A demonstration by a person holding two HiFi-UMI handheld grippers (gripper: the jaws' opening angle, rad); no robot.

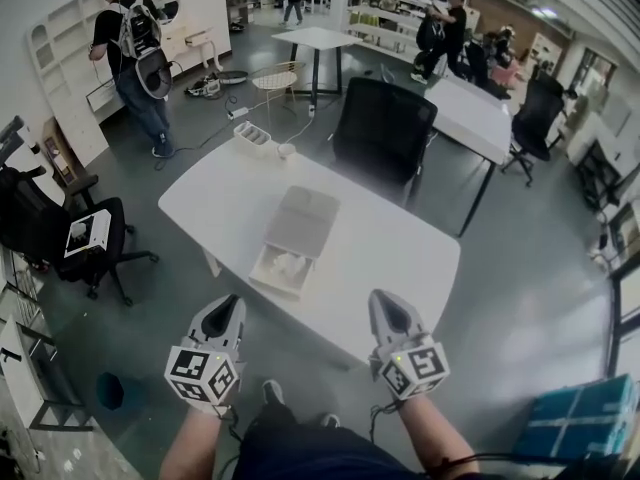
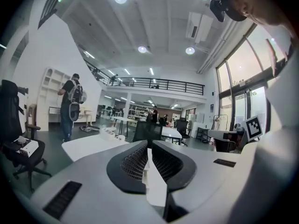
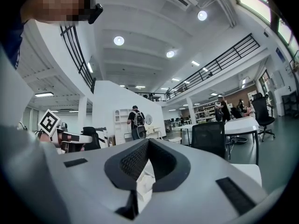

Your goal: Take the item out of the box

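Observation:
An open white box lies in the middle of the white table, its lid folded back away from me. A white crumpled item rests in the box's near half. My left gripper and right gripper hover side by side near the table's front edge, short of the box, both pointing at it. In each gripper view the left gripper and the right gripper show tips that meet, with nothing held. The box is barely visible in those views.
A black office chair stands at the table's far side. A small white organizer and a cup sit at the far left corner. Another black chair is at left, a blue crate at bottom right. People stand in the background.

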